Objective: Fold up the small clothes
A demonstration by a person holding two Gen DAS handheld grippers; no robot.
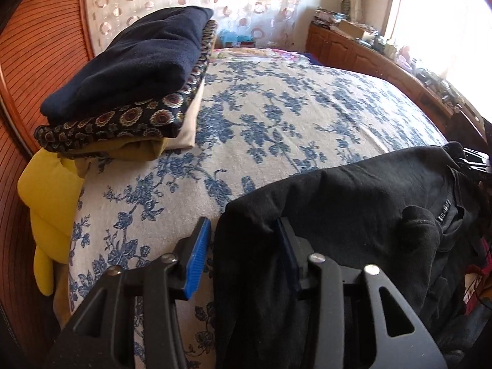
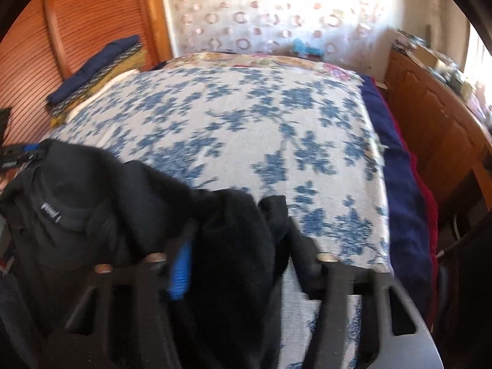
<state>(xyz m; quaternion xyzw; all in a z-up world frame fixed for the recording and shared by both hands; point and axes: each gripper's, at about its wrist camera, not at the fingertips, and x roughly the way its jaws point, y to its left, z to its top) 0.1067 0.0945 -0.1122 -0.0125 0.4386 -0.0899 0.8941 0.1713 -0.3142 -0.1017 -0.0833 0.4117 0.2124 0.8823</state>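
Black garment (image 1: 353, 190) hangs bunched over the near edge of the bed, carried between both grippers; a small woven label shows by its neckline. Beneath it spreads a white bedspread (image 1: 292, 104) with blue flowers, a dark blue blanket (image 2: 396, 166) and something red showing along its right side. Reddish slatted wood panelling (image 1: 33, 61) runs along the left, a curtain (image 2: 276, 9) with ring patterns hangs behind the bed, and wooden cabinets (image 2: 436, 117) with cluttered tops stand on the right near a bright window. At the bed's far left corner sits a pile of folded clothes (image 1: 129, 86), navy on top, above a yellow pillow (image 1: 52, 203). Left gripper (image 1: 243, 258) has its jaws apart with cloth draped over the right finger. Right gripper (image 2: 243, 255) is blurred and cloth fills its gap, so its grip cannot be told.
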